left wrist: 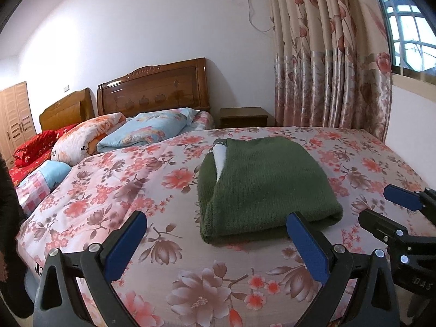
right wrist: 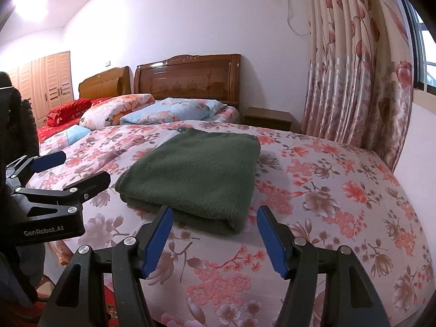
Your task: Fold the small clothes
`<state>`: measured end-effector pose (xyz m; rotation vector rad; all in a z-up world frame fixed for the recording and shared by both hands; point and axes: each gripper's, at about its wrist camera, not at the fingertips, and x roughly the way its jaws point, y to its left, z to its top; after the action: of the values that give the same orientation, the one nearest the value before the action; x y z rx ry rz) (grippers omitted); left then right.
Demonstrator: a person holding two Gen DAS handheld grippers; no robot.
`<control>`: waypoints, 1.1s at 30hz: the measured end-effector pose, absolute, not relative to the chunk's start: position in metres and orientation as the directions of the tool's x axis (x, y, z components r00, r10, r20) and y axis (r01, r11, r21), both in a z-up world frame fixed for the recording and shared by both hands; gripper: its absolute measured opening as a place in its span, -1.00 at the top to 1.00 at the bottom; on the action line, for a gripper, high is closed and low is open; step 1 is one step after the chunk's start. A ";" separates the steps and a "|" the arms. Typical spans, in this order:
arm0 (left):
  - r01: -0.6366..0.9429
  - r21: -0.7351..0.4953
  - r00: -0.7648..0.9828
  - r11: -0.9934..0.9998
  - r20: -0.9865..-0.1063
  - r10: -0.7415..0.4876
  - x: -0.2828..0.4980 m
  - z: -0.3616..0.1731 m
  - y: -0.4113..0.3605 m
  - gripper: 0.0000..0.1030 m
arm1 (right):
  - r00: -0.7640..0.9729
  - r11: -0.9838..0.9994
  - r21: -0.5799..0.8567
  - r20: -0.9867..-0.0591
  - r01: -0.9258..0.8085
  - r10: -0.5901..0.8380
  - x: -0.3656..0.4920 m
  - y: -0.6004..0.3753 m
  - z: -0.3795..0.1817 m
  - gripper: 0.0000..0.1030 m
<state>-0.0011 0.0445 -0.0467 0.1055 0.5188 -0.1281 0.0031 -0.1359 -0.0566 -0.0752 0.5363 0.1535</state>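
A dark green knitted garment (left wrist: 267, 182) lies folded into a compact rectangle on the floral bedspread (left wrist: 136, 190), with a white label showing at its far left edge. It also shows in the right wrist view (right wrist: 199, 174). My left gripper (left wrist: 215, 229) is open and empty, just short of the garment's near edge. My right gripper (right wrist: 215, 218) is open and empty, at the garment's near right corner without gripping it. Each gripper appears at the side of the other's view: the right one (left wrist: 387, 204), the left one (right wrist: 73, 166).
Folded quilts and pillows (left wrist: 114, 133) are piled at the head of the bed by wooden headboards (left wrist: 155, 90). A nightstand (left wrist: 245, 117) and floral curtains (left wrist: 327, 68) stand at the back right. A wardrobe (right wrist: 46, 81) is far left. The bed's near edge lies below my grippers.
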 end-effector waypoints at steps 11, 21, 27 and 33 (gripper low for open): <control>0.166 0.056 0.856 0.984 -0.503 -0.116 -0.002 -0.047 0.043 -1.00 | 0.843 0.982 -0.048 -0.521 -0.181 0.130 0.004 -0.133 -0.058 -0.27; 0.167 0.051 0.854 0.985 -0.506 -0.118 -0.002 -0.047 0.045 -1.00 | 0.842 0.980 -0.061 -0.523 -0.191 0.132 0.003 -0.131 -0.059 -0.27; 0.165 0.052 0.854 0.985 -0.507 -0.116 -0.002 -0.048 0.045 -1.00 | 0.843 0.980 -0.060 -0.522 -0.191 0.132 0.003 -0.131 -0.059 -0.27; 0.162 0.052 0.854 0.985 -0.508 -0.114 -0.002 -0.048 0.045 -1.00 | 0.843 0.980 -0.061 -0.522 -0.191 0.132 0.003 -0.132 -0.059 -0.27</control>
<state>-0.0020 0.0452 -0.0478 0.0939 0.5286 -0.1456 0.0027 -0.1316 -0.0590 -0.1121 0.5423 0.1709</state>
